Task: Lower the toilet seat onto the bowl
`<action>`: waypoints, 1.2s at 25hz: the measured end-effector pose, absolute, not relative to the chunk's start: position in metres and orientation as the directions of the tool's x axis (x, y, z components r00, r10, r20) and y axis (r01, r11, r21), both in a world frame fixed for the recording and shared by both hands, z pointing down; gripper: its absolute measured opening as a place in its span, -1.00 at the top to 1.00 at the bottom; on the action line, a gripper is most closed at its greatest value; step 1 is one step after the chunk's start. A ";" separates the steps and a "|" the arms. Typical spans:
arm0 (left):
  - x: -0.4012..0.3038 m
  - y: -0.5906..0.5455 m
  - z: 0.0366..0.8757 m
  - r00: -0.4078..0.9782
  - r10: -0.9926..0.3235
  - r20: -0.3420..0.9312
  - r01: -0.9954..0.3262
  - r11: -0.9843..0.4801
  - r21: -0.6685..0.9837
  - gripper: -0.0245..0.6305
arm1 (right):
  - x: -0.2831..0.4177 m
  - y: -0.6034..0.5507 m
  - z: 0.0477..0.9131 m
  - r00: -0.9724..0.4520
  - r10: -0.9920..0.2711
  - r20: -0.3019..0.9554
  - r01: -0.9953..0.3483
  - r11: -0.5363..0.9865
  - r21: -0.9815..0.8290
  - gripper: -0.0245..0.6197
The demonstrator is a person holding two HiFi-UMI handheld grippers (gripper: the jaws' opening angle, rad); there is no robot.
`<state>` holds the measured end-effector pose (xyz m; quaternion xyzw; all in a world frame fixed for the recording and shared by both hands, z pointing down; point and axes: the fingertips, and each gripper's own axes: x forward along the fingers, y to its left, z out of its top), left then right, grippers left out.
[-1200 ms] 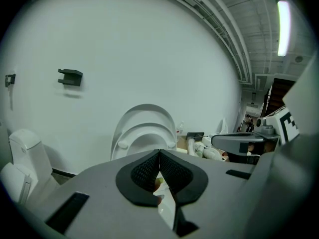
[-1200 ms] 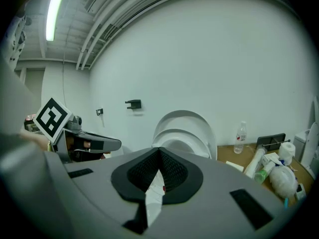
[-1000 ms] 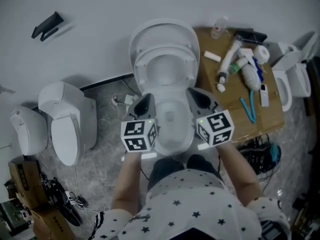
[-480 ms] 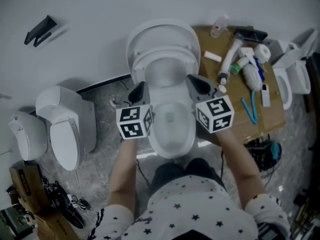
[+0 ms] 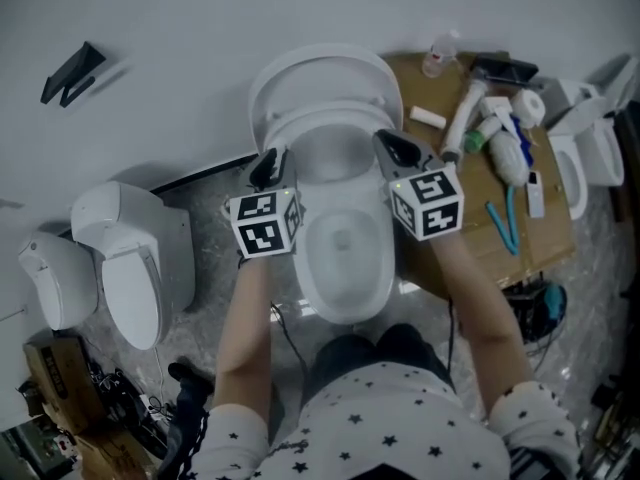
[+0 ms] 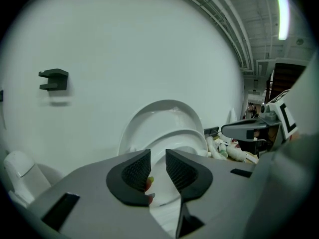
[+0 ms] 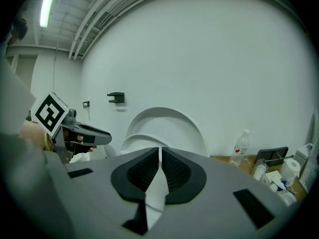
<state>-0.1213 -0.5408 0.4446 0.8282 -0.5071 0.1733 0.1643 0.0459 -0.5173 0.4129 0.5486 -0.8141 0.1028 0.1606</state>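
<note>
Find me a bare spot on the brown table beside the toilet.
The table is bare in its near part, between the toilet bowl and the teal item. Its far end is crowded with tubes and a bottle.

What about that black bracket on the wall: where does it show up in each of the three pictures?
Head view: the bracket is at the upper left, on the white wall, far left of the raised lid.
Left gripper view: bracket near the left edge, up and left of the lid.
Right gripper view: bracket left of centre, just above the lid.
Shared landmark: the lid.
</note>
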 end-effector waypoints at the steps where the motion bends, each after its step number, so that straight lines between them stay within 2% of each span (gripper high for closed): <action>1: -0.121 -0.546 0.446 0.424 -0.782 0.456 -0.897 -0.431 0.095 0.67 | 0.047 -0.521 0.415 -0.341 -0.861 0.378 -0.927 0.374 0.014 0.90; 6: -0.118 -0.568 0.455 0.431 -0.770 0.471 -0.892 -0.443 0.094 0.45 | 0.054 -0.540 0.426 -0.319 -0.862 0.395 -0.935 0.354 0.018 0.89; 12: -0.117 -0.593 0.465 0.424 -0.768 0.480 -0.893 -0.442 0.080 0.26 | 0.056 -0.560 0.440 -0.297 -0.856 0.423 -0.941 0.339 0.024 0.61; 18: -0.112 -0.608 0.473 0.439 -0.745 0.503 -0.880 -0.468 0.076 0.20 | 0.057 -0.575 0.453 -0.293 -0.845 0.447 -0.942 0.336 0.017 0.37; 30: -0.105 -0.612 0.484 0.452 -0.721 0.526 -0.867 -0.494 0.067 0.20 | 0.051 -0.587 0.459 -0.310 -0.830 0.464 -0.936 0.353 0.007 0.35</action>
